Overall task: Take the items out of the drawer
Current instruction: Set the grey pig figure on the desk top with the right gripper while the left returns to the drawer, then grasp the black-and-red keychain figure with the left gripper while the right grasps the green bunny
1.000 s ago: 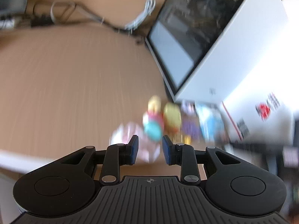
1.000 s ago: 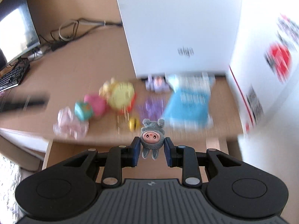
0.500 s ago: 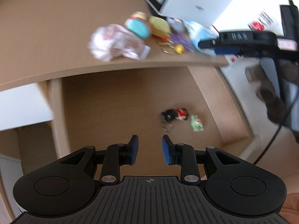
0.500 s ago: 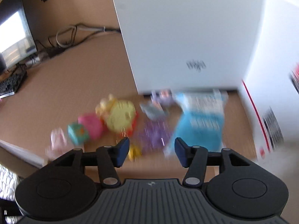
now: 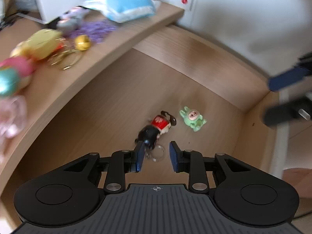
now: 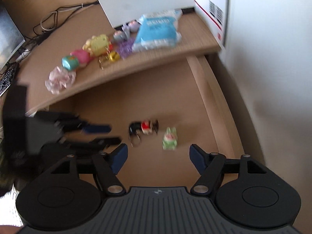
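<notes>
Left wrist view is showing the left gripper [image 5: 156, 157] hanging half open and empty over the drawer [image 5: 109, 105], the black-and-red keychain doll [image 5: 156, 127] lying at twelve o'clock. The right gripper [image 6: 158, 157], just opened wider, is holding nothing. Blur probably risks pinching only the key ring [image 5: 158, 153].

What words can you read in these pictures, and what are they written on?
"aigo": on the white box at the back of the desk, in the right wrist view.
Blue packet: it has print, too blurred to read.
White carton with the red stripe: barcode and small print, too small to read.
Red shirt of the keychain figure in the drawer: a white mark, not readable.
</notes>
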